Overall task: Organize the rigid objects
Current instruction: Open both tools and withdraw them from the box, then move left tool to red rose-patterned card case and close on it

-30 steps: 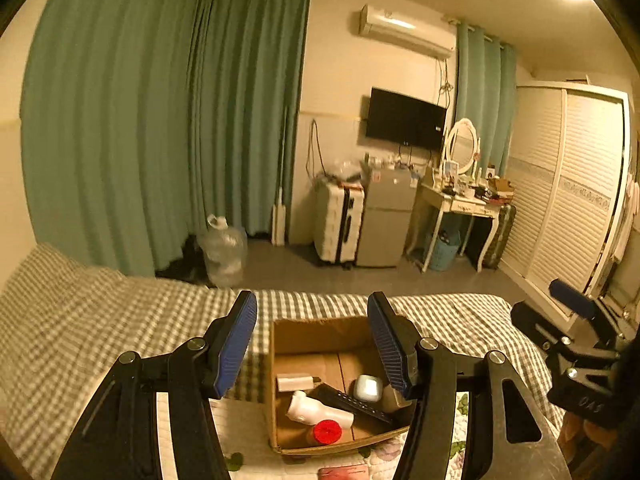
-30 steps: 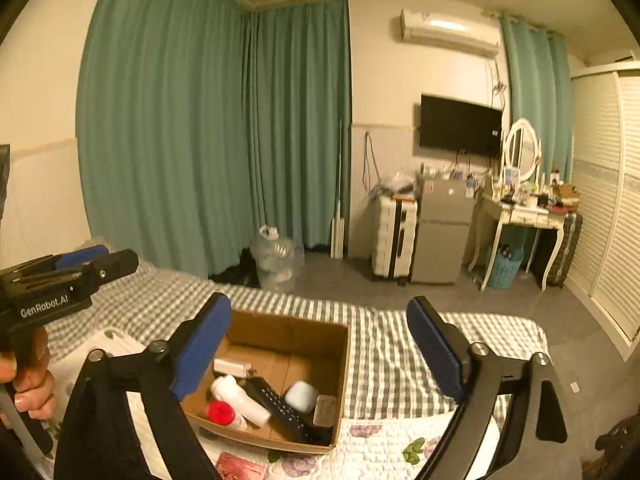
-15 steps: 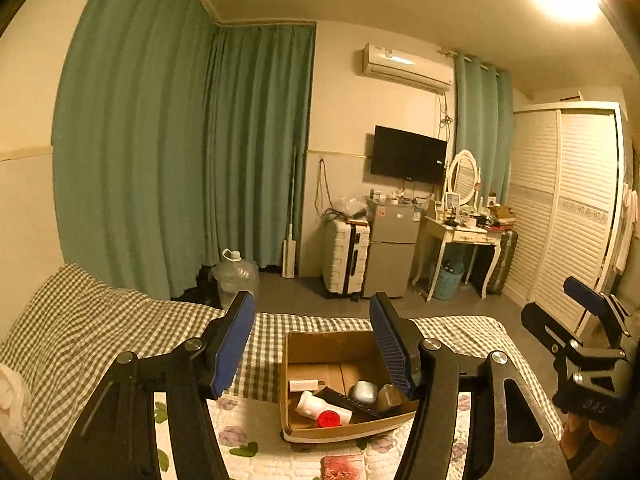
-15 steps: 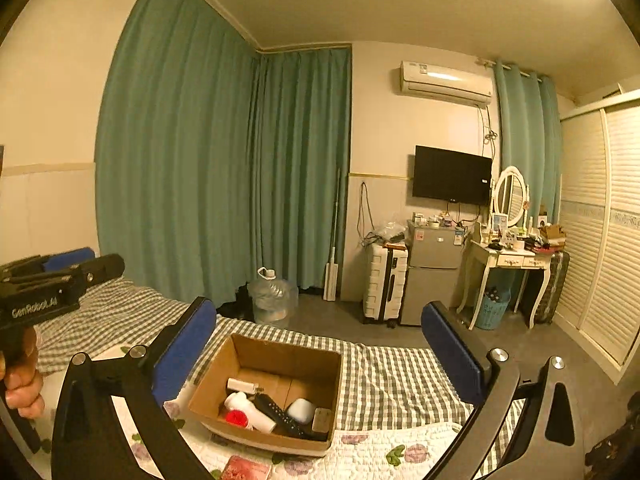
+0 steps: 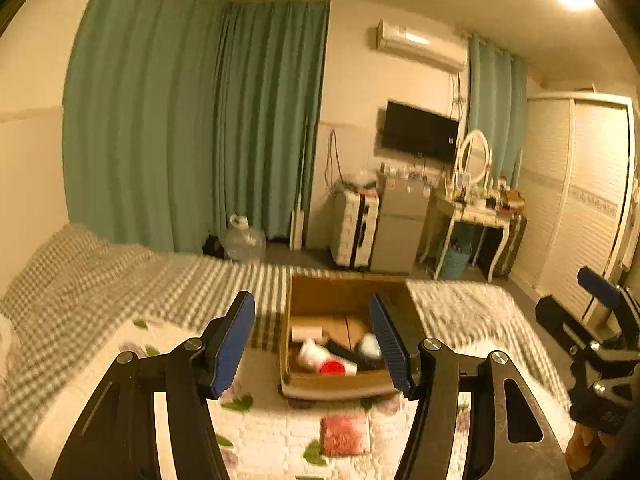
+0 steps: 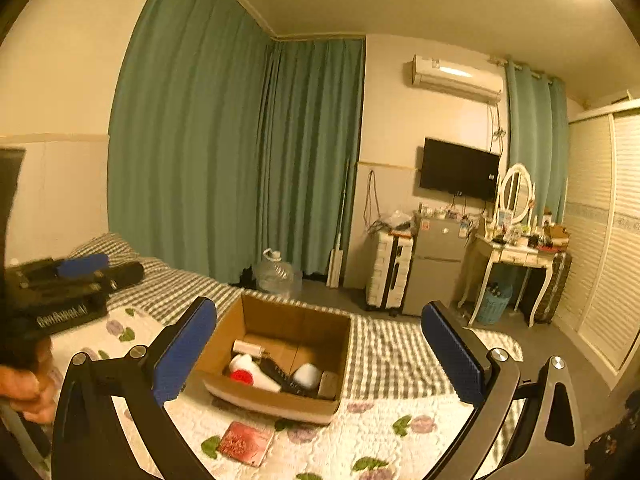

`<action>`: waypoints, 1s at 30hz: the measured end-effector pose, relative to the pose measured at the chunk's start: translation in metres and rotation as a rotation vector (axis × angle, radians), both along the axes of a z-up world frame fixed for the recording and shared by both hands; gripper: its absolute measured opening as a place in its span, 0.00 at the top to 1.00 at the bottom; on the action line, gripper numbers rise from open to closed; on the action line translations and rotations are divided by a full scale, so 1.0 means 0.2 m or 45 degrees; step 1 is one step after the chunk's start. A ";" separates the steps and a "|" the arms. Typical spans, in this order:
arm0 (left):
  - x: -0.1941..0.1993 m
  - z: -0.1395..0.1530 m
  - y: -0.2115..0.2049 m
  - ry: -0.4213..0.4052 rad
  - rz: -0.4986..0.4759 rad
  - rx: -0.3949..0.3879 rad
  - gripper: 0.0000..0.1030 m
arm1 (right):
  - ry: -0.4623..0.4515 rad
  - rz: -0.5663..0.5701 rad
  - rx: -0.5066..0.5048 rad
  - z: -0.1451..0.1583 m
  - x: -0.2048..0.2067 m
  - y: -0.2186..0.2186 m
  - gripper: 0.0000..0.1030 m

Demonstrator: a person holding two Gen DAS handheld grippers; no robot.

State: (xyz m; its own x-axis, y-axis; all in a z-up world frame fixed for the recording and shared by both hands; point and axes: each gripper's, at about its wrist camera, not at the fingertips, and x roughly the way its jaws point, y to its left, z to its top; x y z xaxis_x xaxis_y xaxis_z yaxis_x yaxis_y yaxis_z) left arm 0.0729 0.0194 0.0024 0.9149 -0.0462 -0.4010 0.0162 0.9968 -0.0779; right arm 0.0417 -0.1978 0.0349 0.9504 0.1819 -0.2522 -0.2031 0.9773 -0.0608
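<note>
An open cardboard box (image 5: 298,384) (image 6: 276,402) sits on the bed. It holds a white bottle with a red cap (image 5: 331,367) (image 6: 241,376), a black remote (image 6: 280,376), a white round object (image 6: 307,374) and other small items. A red flat packet (image 5: 345,434) (image 6: 247,442) lies on the floral quilt in front of the box. My left gripper (image 5: 312,344) is open and empty, held back from the box. My right gripper (image 6: 320,356) is open wide and empty, also back from the box.
The bed has a floral quilt (image 6: 360,440) over a grey checked sheet (image 5: 120,280). Beyond it are green curtains, a water jug (image 6: 276,276), a suitcase, a small fridge (image 6: 434,268), a dressing table and a wardrobe (image 5: 580,200).
Both grippers stayed open and empty while pulling back and tilting upward from the box; the left view has since dipped down slightly. The red packet has come into fuller view.
</note>
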 end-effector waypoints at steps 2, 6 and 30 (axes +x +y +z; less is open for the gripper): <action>0.03 -0.09 -0.02 0.042 -0.004 -0.002 0.39 | 0.032 -0.002 0.007 -0.06 0.02 -0.01 0.00; 0.10 -0.26 -0.04 0.139 -0.007 0.002 0.39 | 0.103 -0.008 0.023 -0.18 0.09 -0.03 0.01; 0.41 -1.06 -0.28 0.658 -0.204 -0.011 0.39 | 0.542 -0.019 0.017 -0.95 0.38 -0.11 0.27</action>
State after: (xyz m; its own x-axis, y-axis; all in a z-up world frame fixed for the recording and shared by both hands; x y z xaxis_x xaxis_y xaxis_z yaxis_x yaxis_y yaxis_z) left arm 0.1550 -0.0360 -0.2102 0.5796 -0.1740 -0.7961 0.1254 0.9843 -0.1238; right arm 0.1182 -0.2191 -0.1547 0.7646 0.1749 -0.6203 -0.1931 0.9804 0.0385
